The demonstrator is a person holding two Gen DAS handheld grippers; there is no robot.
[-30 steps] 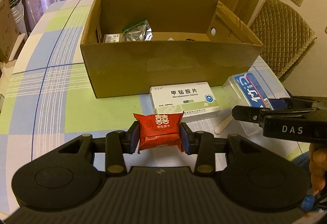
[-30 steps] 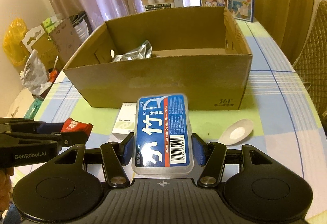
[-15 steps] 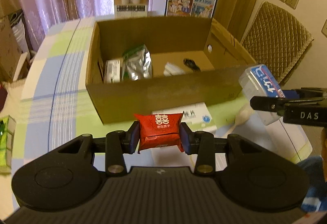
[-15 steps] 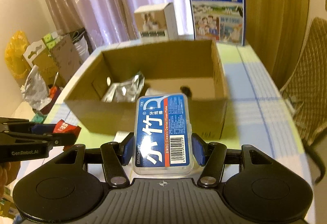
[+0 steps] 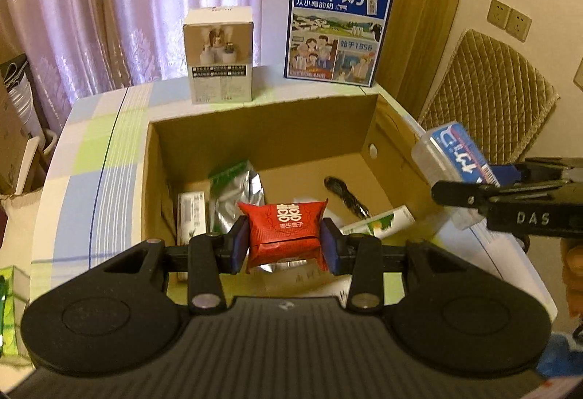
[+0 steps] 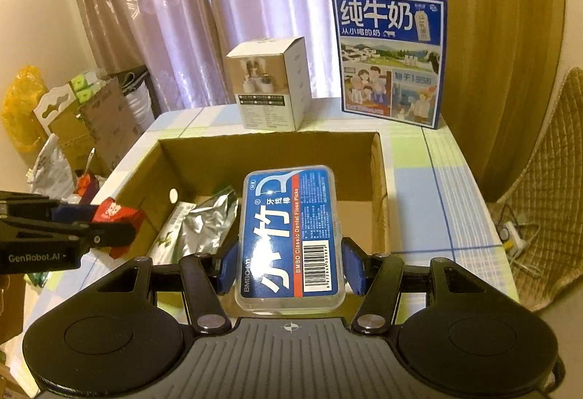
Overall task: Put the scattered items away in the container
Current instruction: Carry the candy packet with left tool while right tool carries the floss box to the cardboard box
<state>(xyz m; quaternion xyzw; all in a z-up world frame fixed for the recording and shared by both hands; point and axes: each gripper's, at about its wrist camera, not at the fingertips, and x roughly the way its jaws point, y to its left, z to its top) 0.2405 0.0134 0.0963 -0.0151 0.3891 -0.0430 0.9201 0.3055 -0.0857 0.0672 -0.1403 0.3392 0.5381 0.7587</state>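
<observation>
My left gripper (image 5: pixel 285 241) is shut on a red snack packet (image 5: pixel 286 231) and holds it over the near edge of the open cardboard box (image 5: pixel 262 129). My right gripper (image 6: pixel 290 266) is shut on a clear floss-pick case with a blue label (image 6: pixel 291 235), held over the box (image 6: pixel 269 151). The case also shows at the right in the left wrist view (image 5: pixel 452 158). The red packet shows at the left in the right wrist view (image 6: pixel 114 213). Inside the box lie a silver foil pouch (image 5: pixel 237 195), a small white carton (image 5: pixel 191 213), a white-green tube (image 5: pixel 379 224) and a dark hair tie (image 5: pixel 344 193).
A white product box (image 5: pixel 220 54) and a blue milk carton case (image 5: pixel 337 27) stand behind the box on the checked tablecloth (image 5: pixel 91 151). A quilted chair (image 5: pixel 488 89) is at the right. Bags and cartons (image 6: pixel 65 122) sit on the floor to the left.
Both grippers have risen and moved forward from the table in front of the box to above it, each still holding its item. The medicine box and spoon have dropped out of view.
</observation>
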